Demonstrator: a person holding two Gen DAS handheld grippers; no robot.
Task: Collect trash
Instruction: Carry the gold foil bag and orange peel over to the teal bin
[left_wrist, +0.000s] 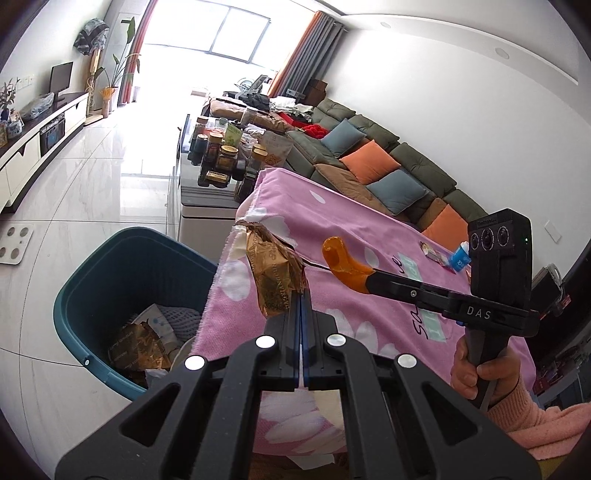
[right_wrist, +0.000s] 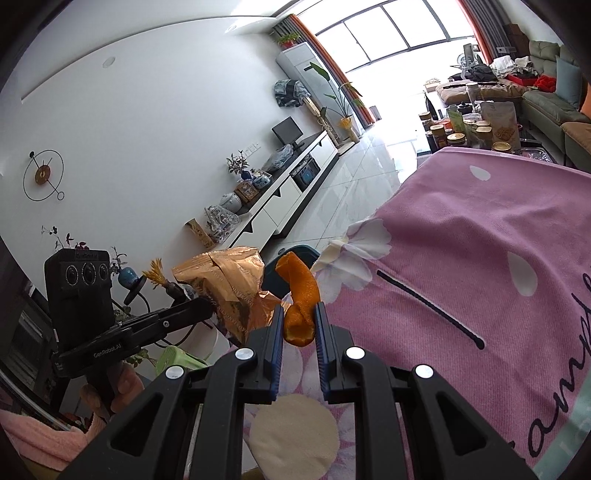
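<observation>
Some trash already lies in the teal bin at left, while the left gripper pinches a gold wrapper and the right gripper pinches an orange peel, both undropped.

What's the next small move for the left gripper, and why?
Probably carry the left gripper a bit further left, out over the open bin, then let go. It is shut on the gold wrapper, which hangs at the pink cloth's edge, not yet clearly above the bin. The right gripper holds an orange peel and can follow.
</observation>
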